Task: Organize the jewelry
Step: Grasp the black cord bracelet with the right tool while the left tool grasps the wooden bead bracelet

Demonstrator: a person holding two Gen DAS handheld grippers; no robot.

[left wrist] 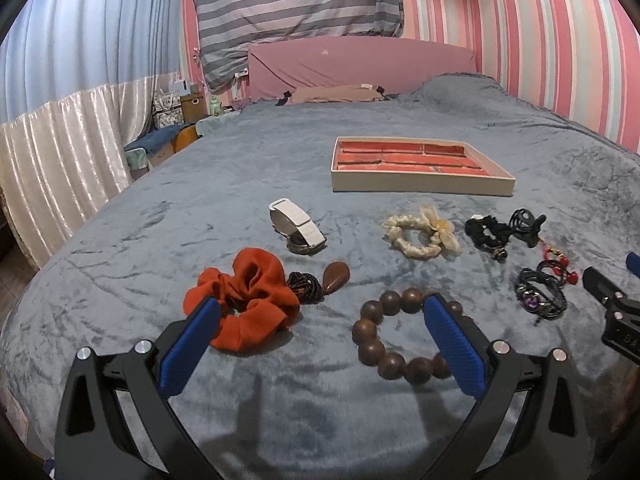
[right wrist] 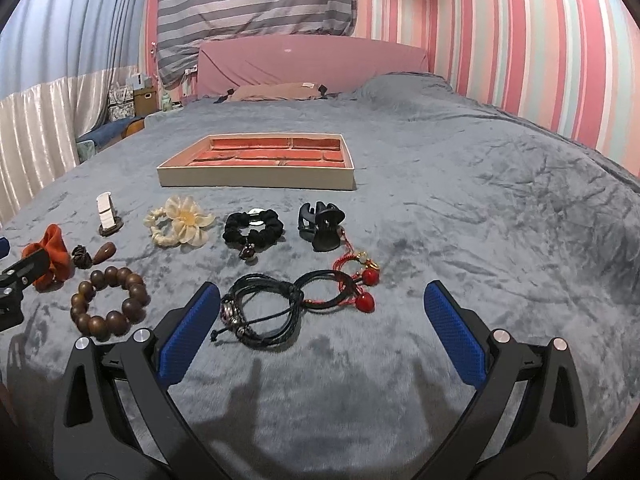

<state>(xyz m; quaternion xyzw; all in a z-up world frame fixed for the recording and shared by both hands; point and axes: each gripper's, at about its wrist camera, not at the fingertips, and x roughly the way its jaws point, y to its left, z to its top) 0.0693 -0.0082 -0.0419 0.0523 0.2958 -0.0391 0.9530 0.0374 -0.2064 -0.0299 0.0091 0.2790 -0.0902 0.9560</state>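
Two hand-held grippers hover over a bed covered in a grey-blue plush blanket, where jewelry and hair accessories lie spread in loose rows before an empty tray with red-lined compartments. The left hand-held gripper is released, its blue pads spread wide and holding nothing; one pad overlaps an orange scrunchie and the other a wooden bead bracelet in the left wrist view, though contact cannot be told. The right hand-held gripper is likewise spread and empty, with a black cord bracelet lying just beyond its left pad and a black hair tie with red beads beside that. Farther toward the tray lie a white-banded watch, a cream flower scrunchie, a black scrunchie and a black claw clip. A brown teardrop pendant and a small dark beaded piece rest just beside the orange scrunchie. The tray sits well apart from both grippers, toward the pink headboard.
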